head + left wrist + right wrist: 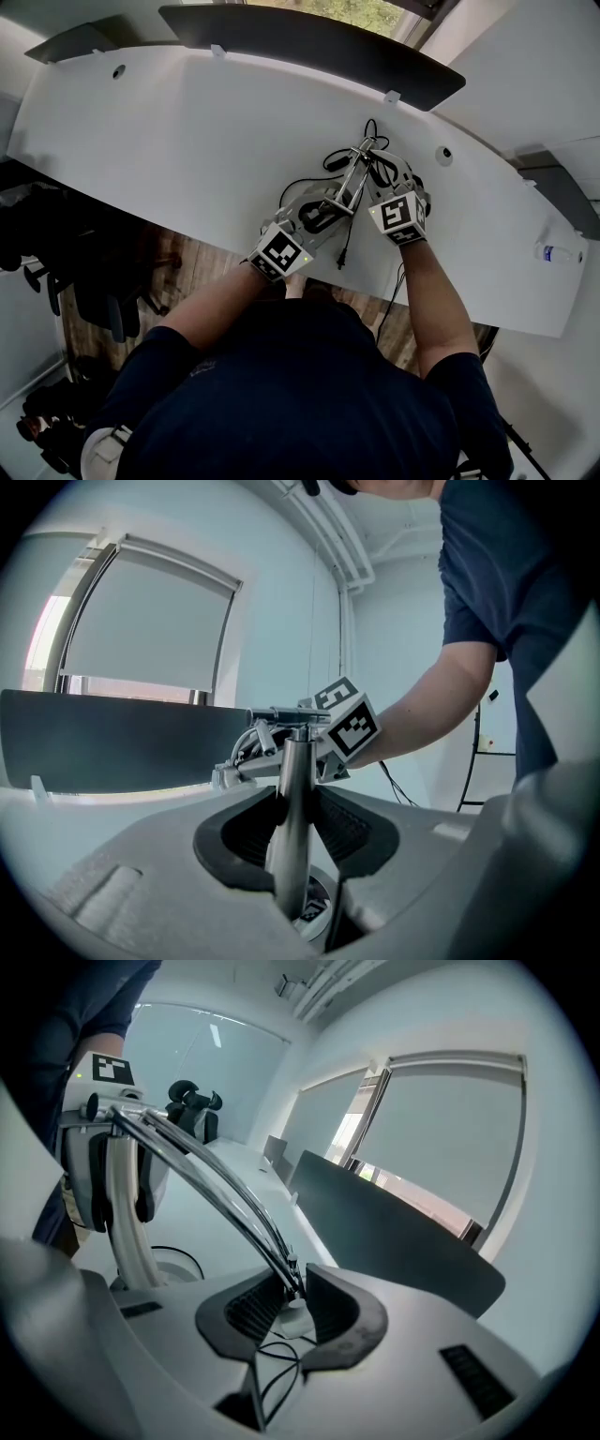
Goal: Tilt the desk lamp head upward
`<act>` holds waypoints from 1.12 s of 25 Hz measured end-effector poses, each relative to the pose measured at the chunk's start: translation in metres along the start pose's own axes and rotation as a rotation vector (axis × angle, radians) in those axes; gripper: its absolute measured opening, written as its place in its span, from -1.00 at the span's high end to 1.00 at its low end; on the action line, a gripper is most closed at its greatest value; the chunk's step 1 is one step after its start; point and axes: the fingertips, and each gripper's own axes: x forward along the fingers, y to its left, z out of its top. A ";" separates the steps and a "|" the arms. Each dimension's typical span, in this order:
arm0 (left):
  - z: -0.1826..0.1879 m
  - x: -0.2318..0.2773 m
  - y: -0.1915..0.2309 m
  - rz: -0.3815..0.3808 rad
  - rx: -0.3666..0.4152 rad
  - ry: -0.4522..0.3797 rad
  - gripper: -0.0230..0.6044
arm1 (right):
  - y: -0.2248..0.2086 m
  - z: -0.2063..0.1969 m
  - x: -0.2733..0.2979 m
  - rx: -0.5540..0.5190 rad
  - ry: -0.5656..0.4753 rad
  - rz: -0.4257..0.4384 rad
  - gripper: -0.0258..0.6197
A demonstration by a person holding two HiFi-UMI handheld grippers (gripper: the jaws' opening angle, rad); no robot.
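The left hand-held gripper [295, 832] is clamped on the desk lamp's upright post [298, 761], which stands straight up between its pads. From the top of that post the thin chrome arm rods [216, 1190] slope down and away to the right hand-held gripper [292, 1288]. Its jaws are pinched on the small joint at the rods' far end, with a pale part just below that is probably the lamp head [292, 1314]. The head end therefore lies at the right jaws and well away from the left ones, so the lift looks like the right hand's job while the left steadies the post. The lamp stands near the front edge of the white curved surface [187, 141], amid loose black cables [309, 183]. A dark panel [309, 42] lines the far edge, and a blinded window [150, 621] lies beyond.
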 end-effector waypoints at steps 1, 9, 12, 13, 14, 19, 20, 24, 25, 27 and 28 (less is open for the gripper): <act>0.000 0.000 0.001 0.001 -0.001 -0.003 0.52 | -0.006 0.004 -0.001 -0.028 -0.001 -0.017 0.67; 0.000 0.000 0.000 0.007 -0.010 -0.013 0.52 | -0.036 0.044 -0.019 -0.314 -0.004 -0.144 0.67; 0.001 0.000 0.000 0.001 -0.005 -0.011 0.52 | -0.042 0.051 -0.025 -0.393 0.003 -0.170 0.66; 0.001 0.000 0.000 0.000 -0.006 -0.009 0.52 | -0.043 0.053 -0.026 -0.413 0.007 -0.175 0.66; 0.000 0.000 0.000 -0.001 -0.008 -0.005 0.52 | -0.043 0.055 -0.027 -0.429 0.010 -0.181 0.66; -0.001 0.000 -0.001 -0.011 -0.023 -0.002 0.52 | -0.049 0.068 -0.037 -0.487 0.016 -0.244 0.65; -0.001 0.000 -0.001 -0.014 -0.027 -0.004 0.52 | -0.050 0.071 -0.039 -0.500 0.018 -0.255 0.65; -0.002 0.000 -0.001 -0.014 -0.044 0.003 0.52 | -0.052 0.083 -0.048 -0.569 0.012 -0.292 0.64; -0.002 0.000 -0.001 -0.013 -0.047 0.008 0.52 | -0.053 0.087 -0.051 -0.586 0.007 -0.305 0.63; -0.002 0.000 -0.002 -0.011 -0.050 0.011 0.52 | -0.053 0.094 -0.057 -0.613 0.000 -0.329 0.63; -0.002 0.000 -0.001 -0.009 -0.050 0.013 0.52 | -0.053 0.097 -0.059 -0.624 -0.001 -0.340 0.62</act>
